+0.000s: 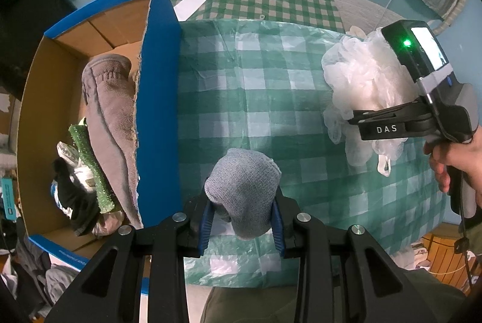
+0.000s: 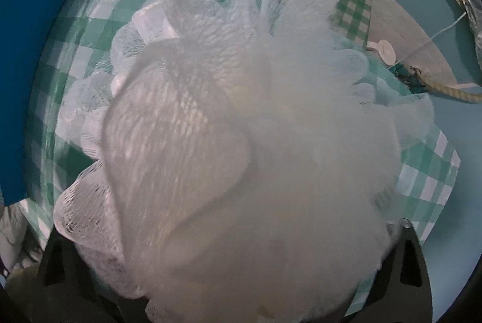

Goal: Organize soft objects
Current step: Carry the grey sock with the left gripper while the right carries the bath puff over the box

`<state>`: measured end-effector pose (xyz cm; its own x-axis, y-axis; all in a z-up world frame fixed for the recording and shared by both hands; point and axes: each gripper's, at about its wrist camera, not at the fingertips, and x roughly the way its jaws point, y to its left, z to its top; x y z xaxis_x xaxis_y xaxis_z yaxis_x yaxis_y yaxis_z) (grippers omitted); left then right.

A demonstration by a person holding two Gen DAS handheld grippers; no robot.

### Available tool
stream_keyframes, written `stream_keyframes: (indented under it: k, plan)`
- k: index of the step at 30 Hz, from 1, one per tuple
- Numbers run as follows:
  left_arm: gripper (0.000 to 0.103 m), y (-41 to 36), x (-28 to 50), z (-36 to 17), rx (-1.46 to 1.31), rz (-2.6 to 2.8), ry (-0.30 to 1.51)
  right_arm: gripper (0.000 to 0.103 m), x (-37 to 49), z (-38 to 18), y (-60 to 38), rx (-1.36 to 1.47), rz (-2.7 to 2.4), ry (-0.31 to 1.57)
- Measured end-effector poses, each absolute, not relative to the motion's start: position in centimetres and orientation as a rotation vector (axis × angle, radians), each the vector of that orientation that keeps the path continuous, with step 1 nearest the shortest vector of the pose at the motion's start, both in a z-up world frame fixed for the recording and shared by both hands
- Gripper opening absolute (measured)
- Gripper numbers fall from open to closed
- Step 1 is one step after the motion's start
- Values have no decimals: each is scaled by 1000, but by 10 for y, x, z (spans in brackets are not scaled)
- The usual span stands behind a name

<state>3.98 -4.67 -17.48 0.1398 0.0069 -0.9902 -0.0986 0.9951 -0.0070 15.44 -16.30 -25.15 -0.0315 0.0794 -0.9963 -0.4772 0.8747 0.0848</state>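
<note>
My left gripper (image 1: 243, 222) is shut on a grey knitted cloth (image 1: 244, 187), held above the green checked tablecloth (image 1: 256, 88). To its left stands an open blue cardboard box (image 1: 159, 100) holding a folded grey towel (image 1: 108, 112), a green bristly strip (image 1: 89, 163) and other soft items. My right gripper (image 1: 355, 118) is at the right, shut on a white mesh bath pouf (image 1: 358, 82). In the right wrist view the pouf (image 2: 241, 142) fills the frame and hides the fingers.
A white paper slip (image 1: 191, 5) lies at the table's far side. The box's blue wall (image 2: 27, 76) shows left in the right wrist view. A rope (image 2: 446, 91) and a small white disc (image 2: 387, 48) lie at the right edge.
</note>
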Motion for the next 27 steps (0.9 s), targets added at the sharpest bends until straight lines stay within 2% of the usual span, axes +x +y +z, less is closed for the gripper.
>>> stream_keyframes:
  k: [5,9,27]
  plan:
    - [33,-45,39,-171,-81,72,1422,77,144,-239,-168,-300,500,1511]
    - [33,-43,37,-167,-86,70,1415,73,134,-225,-174,-286,518,1477]
    - [33,-27,30,-138,-119,79,1372,68,106,-168,-185,-179,554,1362]
